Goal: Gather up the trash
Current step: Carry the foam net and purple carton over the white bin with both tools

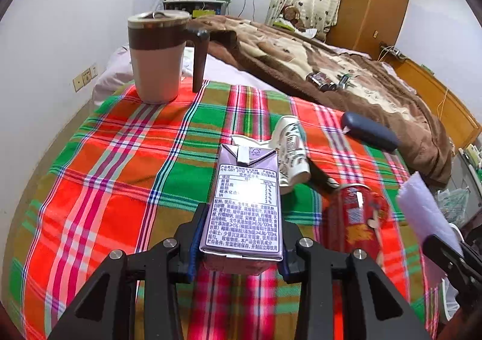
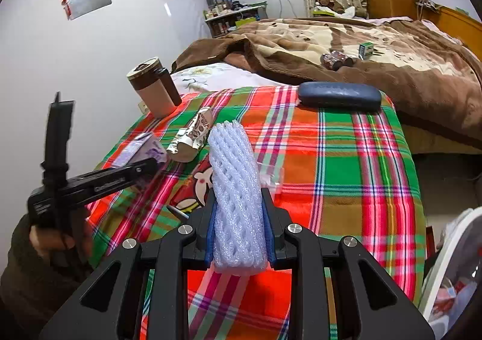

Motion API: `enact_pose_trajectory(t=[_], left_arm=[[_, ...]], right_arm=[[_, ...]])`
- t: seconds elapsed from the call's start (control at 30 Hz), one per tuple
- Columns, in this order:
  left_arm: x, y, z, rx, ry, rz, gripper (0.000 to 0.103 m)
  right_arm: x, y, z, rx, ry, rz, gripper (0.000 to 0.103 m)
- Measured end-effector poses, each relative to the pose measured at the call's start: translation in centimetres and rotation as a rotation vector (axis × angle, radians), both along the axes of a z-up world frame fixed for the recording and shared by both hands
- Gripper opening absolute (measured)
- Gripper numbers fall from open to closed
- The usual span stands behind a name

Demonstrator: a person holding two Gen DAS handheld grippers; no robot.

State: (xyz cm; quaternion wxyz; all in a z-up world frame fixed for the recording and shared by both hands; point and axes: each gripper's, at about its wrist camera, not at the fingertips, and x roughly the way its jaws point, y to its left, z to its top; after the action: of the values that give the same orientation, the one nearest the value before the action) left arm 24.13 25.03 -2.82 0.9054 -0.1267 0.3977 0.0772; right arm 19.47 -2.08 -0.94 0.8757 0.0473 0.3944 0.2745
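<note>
- Left wrist view: left gripper clamps a purple drink carton between its blue pads, above the plaid cloth.
- Beside it: crumpled paper cup, red can, lidded mug.
- Right wrist view: right gripper grips white foam netting; glasses case lies beyond.

The plaid-covered table carries a lidded mug at 10 o'clock, a crushed paper cup centre-left, and a dark case at 12 o'clock.
</note>
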Motion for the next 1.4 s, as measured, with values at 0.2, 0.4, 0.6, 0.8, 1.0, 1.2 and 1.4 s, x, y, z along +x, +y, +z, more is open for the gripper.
enact_pose_trajectory(t=[0.2, 0.4, 0.6, 0.8, 1.0, 1.2, 1.4], left_arm=[[-2.9, -1.7, 1.9, -0.009, -0.048, -0.041, 0.039], [-5.6, -5.9, 4.1, 0.049, -0.098, -0.135, 0.039], [-7.1, -10.4, 5.5, 0.007, -0.137, -0.243, 0.039], [-7.9, -15.2, 6.6, -0.022, -0.164, -0.344, 0.039], [-8.1, -21.3, 7.0, -0.042, -0.158, -0.475, 0.039], [-8.3, -26.8, 6.8, -0.053, -0.151, -0.579, 0.039], [-7.9, -31.5, 5.9, -0.051, -0.122, -0.642, 0.039]], right_arm=[[-1.3, -1.2, 0.5, 0.017, -0.012, -0.034, 0.026], [-3.3, -3.5, 1.3, 0.015, -0.040, -0.088, 0.026], [-5.2, -7.0, 2.2, 0.016, -0.057, -0.166, 0.026], [-7.1, -11.2, 2.9, 0.013, -0.077, -0.258, 0.026], [-8.7, -15.3, 3.3, -0.025, -0.090, -0.356, 0.026], [-9.5, -18.9, 3.2, -0.037, -0.080, -0.444, 0.027], [-9.8, -21.4, 2.4, -0.065, -0.066, -0.512, 0.027]])
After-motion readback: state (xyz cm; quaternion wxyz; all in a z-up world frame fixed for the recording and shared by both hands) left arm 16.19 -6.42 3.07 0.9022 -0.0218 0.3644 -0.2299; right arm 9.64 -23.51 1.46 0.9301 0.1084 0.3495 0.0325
